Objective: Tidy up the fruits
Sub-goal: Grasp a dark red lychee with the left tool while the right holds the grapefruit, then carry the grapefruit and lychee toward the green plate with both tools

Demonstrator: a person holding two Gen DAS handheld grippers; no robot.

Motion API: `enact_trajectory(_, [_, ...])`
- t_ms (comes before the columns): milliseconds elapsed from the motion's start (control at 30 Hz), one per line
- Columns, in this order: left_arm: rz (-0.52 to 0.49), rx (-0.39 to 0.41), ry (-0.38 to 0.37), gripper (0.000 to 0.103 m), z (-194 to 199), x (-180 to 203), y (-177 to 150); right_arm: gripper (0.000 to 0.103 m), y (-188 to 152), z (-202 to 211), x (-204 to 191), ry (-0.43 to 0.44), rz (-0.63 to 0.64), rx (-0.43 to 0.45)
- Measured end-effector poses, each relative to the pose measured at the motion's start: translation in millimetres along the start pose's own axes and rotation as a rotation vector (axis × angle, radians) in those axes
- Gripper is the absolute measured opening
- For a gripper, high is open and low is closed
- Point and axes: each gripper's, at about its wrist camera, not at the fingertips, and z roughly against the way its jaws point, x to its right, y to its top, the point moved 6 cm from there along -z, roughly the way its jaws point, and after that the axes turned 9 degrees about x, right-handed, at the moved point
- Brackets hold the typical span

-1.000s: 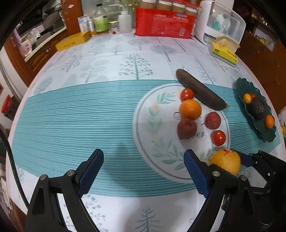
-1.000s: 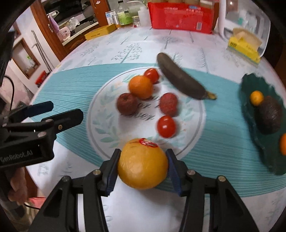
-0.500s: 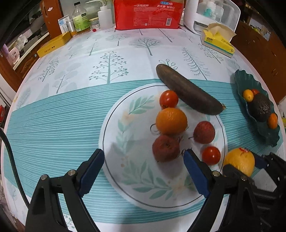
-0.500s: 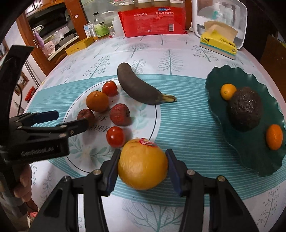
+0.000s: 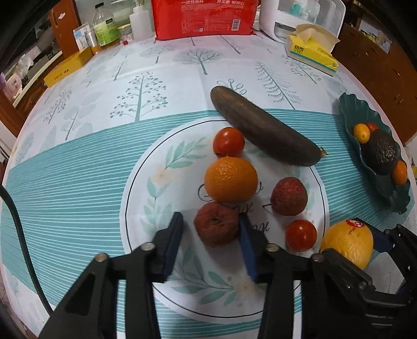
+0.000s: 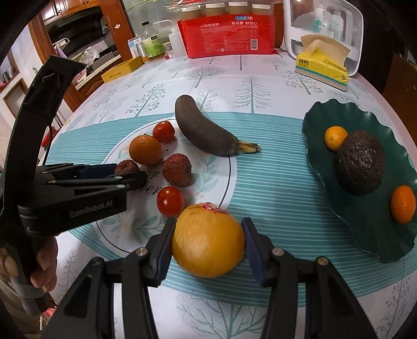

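On the round printed patch of the tablecloth lie a wrinkled brown fruit (image 5: 216,228), an orange (image 5: 230,180), a lychee (image 5: 288,197), two tomatoes (image 5: 228,142) (image 5: 301,234) and a blackened banana (image 5: 265,130). My left gripper (image 5: 210,217) straddles the brown fruit and its jaws are closing. The right pad touches the fruit; a gap shows at the left pad. My right gripper (image 6: 207,224) is shut on a large yellow-orange citrus (image 6: 207,241) with a red sticker, between the patch and the green plate (image 6: 325,122).
The green plate holds an avocado (image 6: 359,161) and two small oranges (image 6: 335,137) (image 6: 402,207). At the table's far edge stand a yellow tissue box (image 6: 322,65), a red pack (image 6: 226,34), bottles (image 5: 106,26), a yellow box (image 5: 67,70) and a white appliance (image 6: 323,23).
My left gripper moved forward over the fruit group, and its wide jaws narrowed around the brown fruit. My right gripper carried the citrus towards the green plate, then held still.
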Motion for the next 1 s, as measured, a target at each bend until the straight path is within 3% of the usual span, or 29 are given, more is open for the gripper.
enact_trajectory(300, [0.002,0.02,0.009,0.029,10.0,-0.9,-5.3,0.05,-0.2,0.7,-0.2,0.003,0.002,0.007])
enact_trajectory(633, [-0.029,0.128,-0.011,0.029,75.5,13.5,1.1,0.05,1.3,28.9,-8.5,0.026,0.01,0.053])
enact_trajectory(867, [-0.075,0.189,-0.066,0.029,121.4,50.5,13.9,0.05,16.7,69.5,2.7,0.072,-0.038,0.102])
enact_trajectory(1000, [-0.123,0.216,-0.097,0.029,139.1,85.1,32.9,0.05,38.1,102.4,26.2,0.052,-0.053,0.157])
